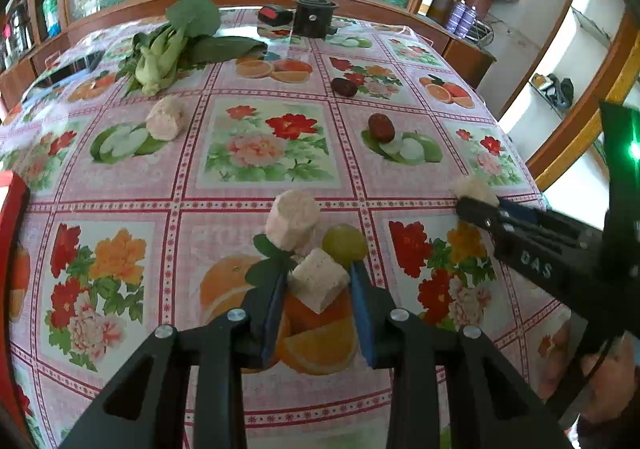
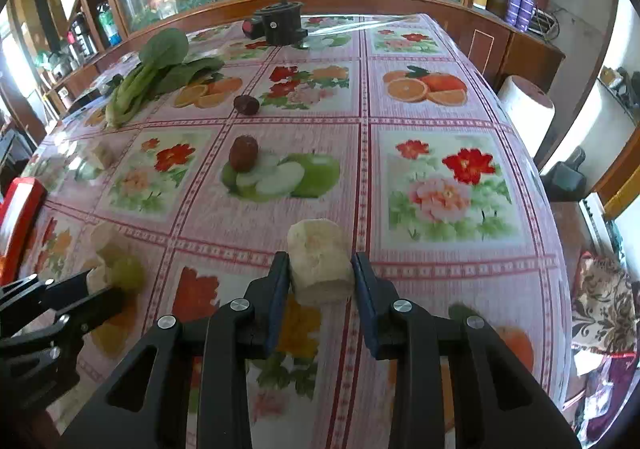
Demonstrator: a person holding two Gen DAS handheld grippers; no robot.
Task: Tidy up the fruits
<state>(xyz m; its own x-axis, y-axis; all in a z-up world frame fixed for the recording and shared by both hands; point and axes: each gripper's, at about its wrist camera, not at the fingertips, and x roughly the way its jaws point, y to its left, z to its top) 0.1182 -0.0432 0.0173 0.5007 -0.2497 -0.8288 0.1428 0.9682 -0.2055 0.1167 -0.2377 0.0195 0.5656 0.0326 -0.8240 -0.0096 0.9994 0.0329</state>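
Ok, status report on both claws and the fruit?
Left claw around pale cube. Right claw clamps pale chunk. Green grape beside cube; two red dates farther off.

The red box (image 1: 10, 249) at the left edge is cut off, only a sliver of its side showing, and in the right wrist view it is again clipped by the frame. The right gripper (image 1: 478, 195) covers most of the pale chunk (image 1: 476, 185) it carries, so just a fuzzy tip peeks out. In the right wrist view the left gripper (image 2: 106, 291) and the green grape (image 2: 127, 273) beside it are smeared with blur; whether those fingers touch anything cannot be told. Far back, the black gadget (image 1: 314, 19) is too small to identify. The person's hand (image 1: 608, 381) is sliced off at the lower right.
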